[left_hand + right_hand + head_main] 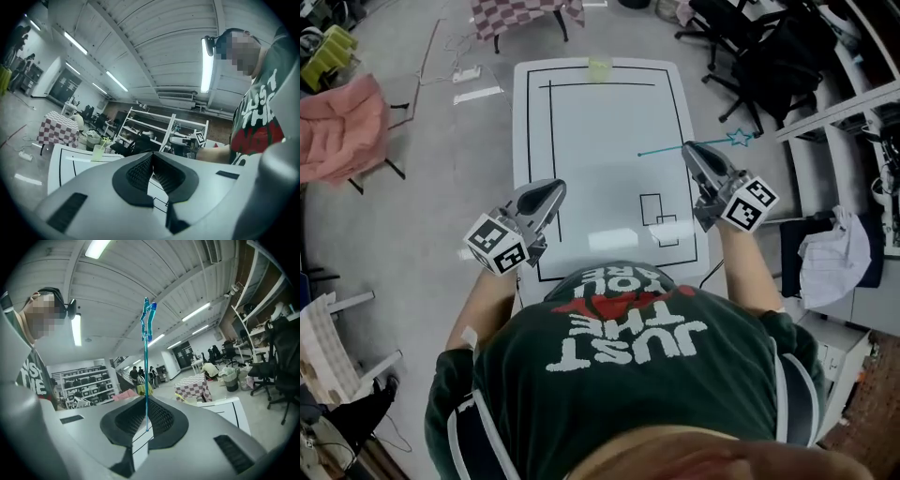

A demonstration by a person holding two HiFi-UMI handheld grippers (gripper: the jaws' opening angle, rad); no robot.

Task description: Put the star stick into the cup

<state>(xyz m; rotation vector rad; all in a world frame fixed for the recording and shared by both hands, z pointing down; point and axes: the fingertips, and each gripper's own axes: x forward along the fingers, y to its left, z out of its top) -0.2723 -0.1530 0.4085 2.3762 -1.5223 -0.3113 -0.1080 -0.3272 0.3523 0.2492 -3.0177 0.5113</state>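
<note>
A thin teal star stick (684, 147) is pinched in my right gripper (692, 150), which is shut on it over the right side of the white table (600, 122). The stick lies crosswise to the jaws, and its star end (740, 138) reaches past the table's right edge. In the right gripper view the star stick (146, 357) stands up from between the pads of the right gripper (146, 401). A pale green cup (599, 67) stands at the table's far edge, also seen as the cup (99, 152) in the left gripper view. My left gripper (555, 190) hovers near the table's left front, and in its own view the left gripper (151, 159) is shut on nothing.
Black outlines and small rectangles (657, 220) are drawn on the table. A checkered table (525, 14) stands beyond the far end, office chairs (750, 56) and shelving (862, 103) at the right, and a pink cloth on a chair (342, 127) at the left.
</note>
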